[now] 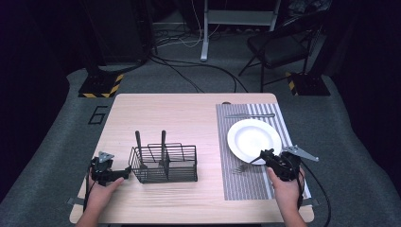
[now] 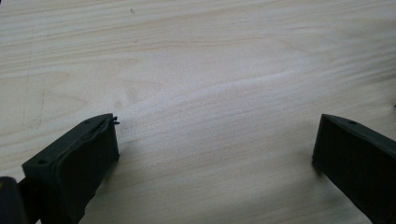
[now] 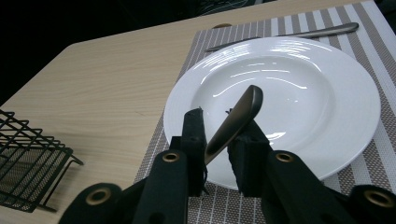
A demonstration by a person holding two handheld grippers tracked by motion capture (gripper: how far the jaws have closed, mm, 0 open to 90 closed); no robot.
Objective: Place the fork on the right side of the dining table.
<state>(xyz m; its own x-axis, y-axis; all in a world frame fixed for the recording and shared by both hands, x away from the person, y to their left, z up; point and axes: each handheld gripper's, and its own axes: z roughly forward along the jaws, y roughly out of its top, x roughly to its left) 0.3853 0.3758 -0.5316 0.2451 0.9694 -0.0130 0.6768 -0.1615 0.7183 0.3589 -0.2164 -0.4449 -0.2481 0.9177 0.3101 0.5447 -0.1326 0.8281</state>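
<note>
- Table (image 1: 189,113): serving as the work surface, with a setting being laid at its 3 o'clock side.
- Placemat (image 1: 246,189): lying flat and striped, marking where the setting belongs.
- Basket (image 1: 165,165): standing at the table's centre, holding two upright utensils within reach of both hands.
- Plate (image 1: 254,139): sitting mid-mat, so cutlery is being arranged around it; a knife (image 1: 249,115) is lying at its 12 o'clock.
- Left gripper (image 1: 126,171): resting at the basket's 9 o'clock, claw spread wide over bare wood, probably waiting its turn; the left hand (image 1: 101,191) is lying low and level.
- Right gripper (image 1: 265,156): pointing toward 10 o'clock at the plate's 6 o'clock edge, the right hand (image 1: 283,189) coming up from the table's near edge; its claw is standing narrowly parted around the fork handle, which is leaning between the jaws rather than being firmly pinched.
- Fork (image 1: 240,168): lying at the plate's 7 o'clock, tines on the mat, handle tilted up, apparently being set down.
</note>
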